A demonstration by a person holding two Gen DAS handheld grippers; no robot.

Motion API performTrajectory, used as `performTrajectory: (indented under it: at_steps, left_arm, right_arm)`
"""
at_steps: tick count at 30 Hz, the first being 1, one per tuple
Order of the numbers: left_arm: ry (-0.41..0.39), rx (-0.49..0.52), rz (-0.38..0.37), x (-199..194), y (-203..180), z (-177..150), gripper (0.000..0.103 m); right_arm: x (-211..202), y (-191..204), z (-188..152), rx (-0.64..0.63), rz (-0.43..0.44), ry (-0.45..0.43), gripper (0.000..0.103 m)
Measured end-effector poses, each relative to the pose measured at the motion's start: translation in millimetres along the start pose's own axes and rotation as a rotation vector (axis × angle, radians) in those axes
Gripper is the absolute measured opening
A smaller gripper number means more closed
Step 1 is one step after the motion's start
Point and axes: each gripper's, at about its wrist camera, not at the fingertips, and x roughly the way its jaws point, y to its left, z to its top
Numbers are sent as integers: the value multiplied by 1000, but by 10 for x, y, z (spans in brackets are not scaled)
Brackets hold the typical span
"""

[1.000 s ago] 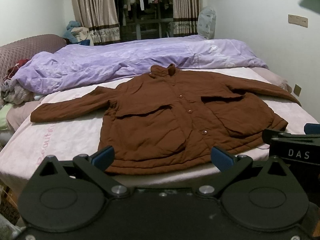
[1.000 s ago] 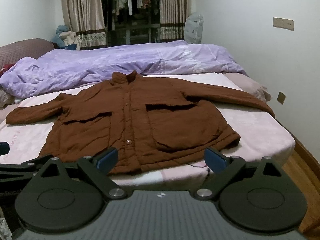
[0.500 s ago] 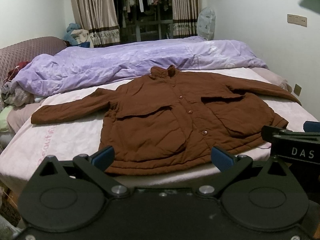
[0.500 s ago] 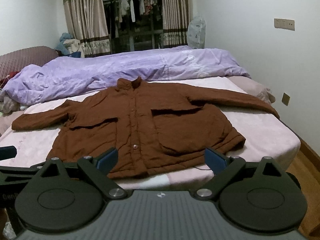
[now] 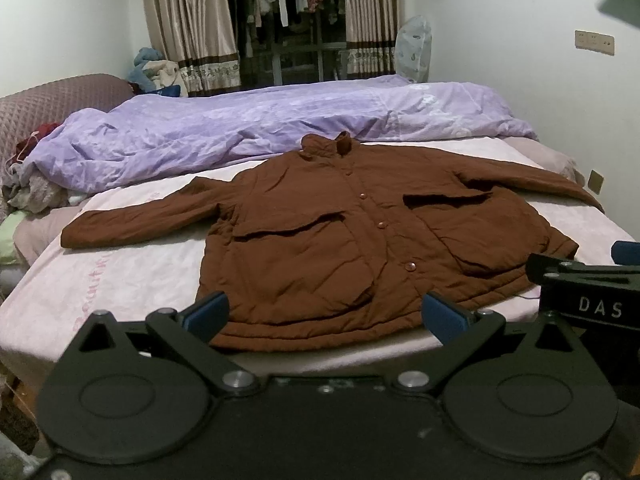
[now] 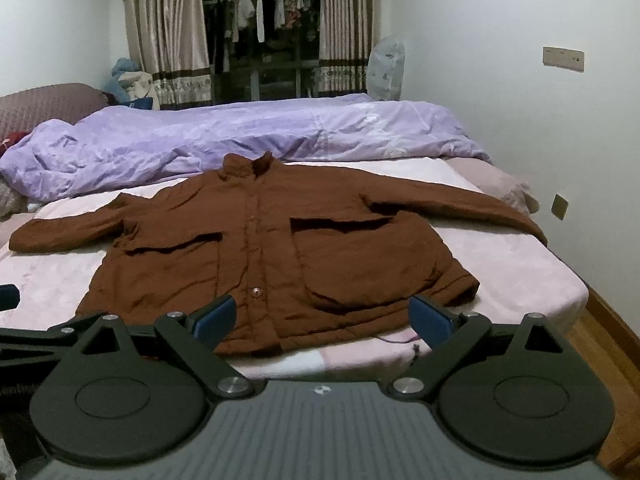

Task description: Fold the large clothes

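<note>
Left wrist view shows one large rust-brown padded jacket [image 5: 360, 236] lying flat, front up, on the pale pink sheet of a wide bed [image 5: 120, 280]. It is buttoned shut down the middle, with a short stand-up collar at the far end, both sleeves stretched out to the sides, and two big patch pockets whose flaps gape a little. Three round buttons can be counted on the placket from this side; from the right wrist view only one near the hem is clear, the others blend into the cloth. Its hem lies near the closest edge of the bed.

The left gripper [image 5: 326, 314] hangs in front of that hem with its blue-padded fingers [image 5: 208, 312] spread wide and nothing between them. The right gripper [image 6: 320, 318] is likewise spread wide and empty, just short of the hem; in the left wrist view only part of its black body shows, cut off at the right edge.

A crumpled lilac duvet [image 5: 240, 136] lies along the far side of the bed, touching the jacket's collar. The far sleeve end on the right slips toward the bed's edge, its cuff hard to make out. Behind, two patterned beige curtains [image 6: 168, 40] frame a dark rail of hanging clothes too small to count.
</note>
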Motion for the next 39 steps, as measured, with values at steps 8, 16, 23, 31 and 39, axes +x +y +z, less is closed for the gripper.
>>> performTrajectory:
  at_steps: [8,16,23,31,39]
  left_arm:
    - [-42,-31,39,302,206,4,103]
    - [31,-243,316,1618,2074,316,103]
    - [120,-430,646,2871,4002,573,103]
    - [240,-723,610,3837,5316,597,103]
    - [140,-651,569,3917,5219,675,20]
  right_arm:
    - [205,-59,64,3,66,-16,103]
    - [1080,-235,514,-90,-45,-7,103]
    - [1914,-383,799,-57,-87,100,103]
    - [2483,-414,905,-10,-114,169,103]
    - [2796,-490,952,-14,-129,202,103]
